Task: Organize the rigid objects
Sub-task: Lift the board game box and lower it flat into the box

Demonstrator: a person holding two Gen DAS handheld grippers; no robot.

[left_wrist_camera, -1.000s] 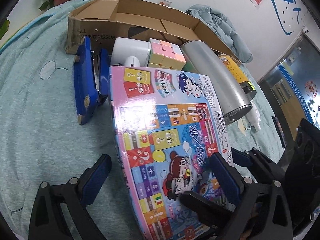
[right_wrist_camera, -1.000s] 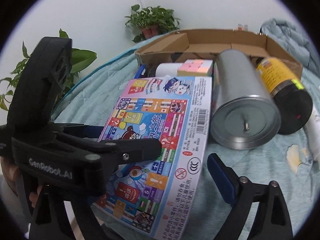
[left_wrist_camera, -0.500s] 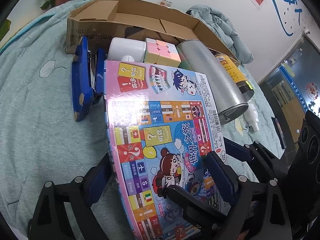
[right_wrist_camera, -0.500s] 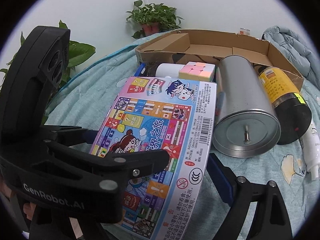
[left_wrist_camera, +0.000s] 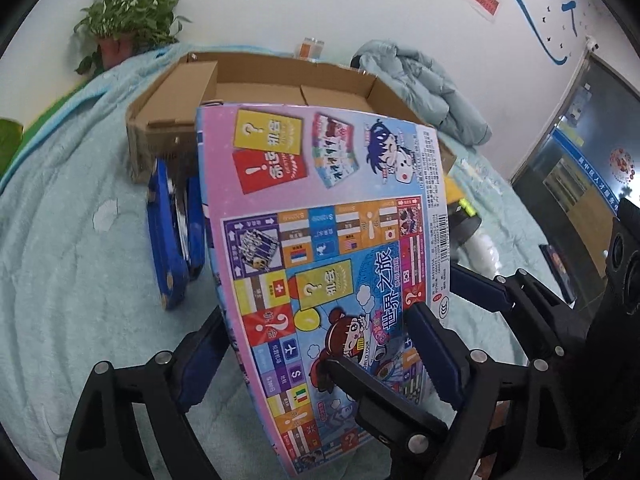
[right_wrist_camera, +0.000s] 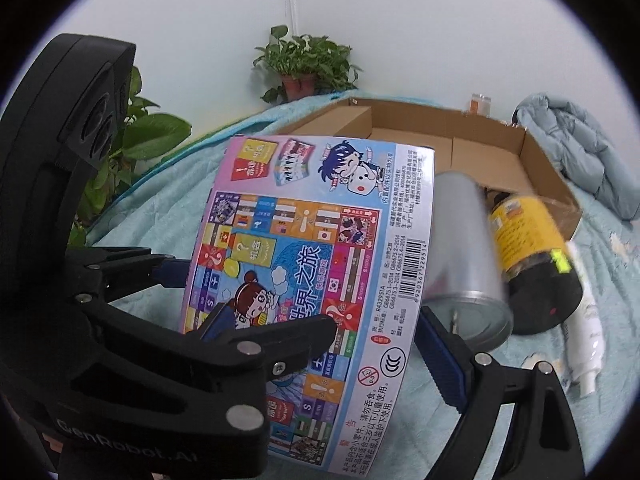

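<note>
A pale teal fleece blanket (left_wrist_camera: 60, 264) spreads under everything here. On it at the far end sits a wide, shallow brown cardboard box (left_wrist_camera: 256, 80) with its flaps open, a quilted light-blue jacket (left_wrist_camera: 432, 80) bunched at its right end. In front of it, the flat pink-and-blue cartoon board game box (left_wrist_camera: 328, 248) is up off the blanket, tilted with its far edge raised toward the cardboard box. The left gripper (left_wrist_camera: 320, 344) is clamped on its near end, one blue pad on the printed face, the other under the left edge. The right gripper (right_wrist_camera: 312, 344) straddles that same box from the right side; one finger sits hard by the barcode edge, the other is hidden behind the left gripper, so I cannot tell whether it grips. Just right of the game box lies a silver metal cylinder tin (right_wrist_camera: 464, 264), then a yellow-labelled dark jar (right_wrist_camera: 532, 256), then a white plastic bottle (right_wrist_camera: 584, 332). To the left, a blue plastic clip-like object (left_wrist_camera: 172, 236) rests on the blanket.
</note>
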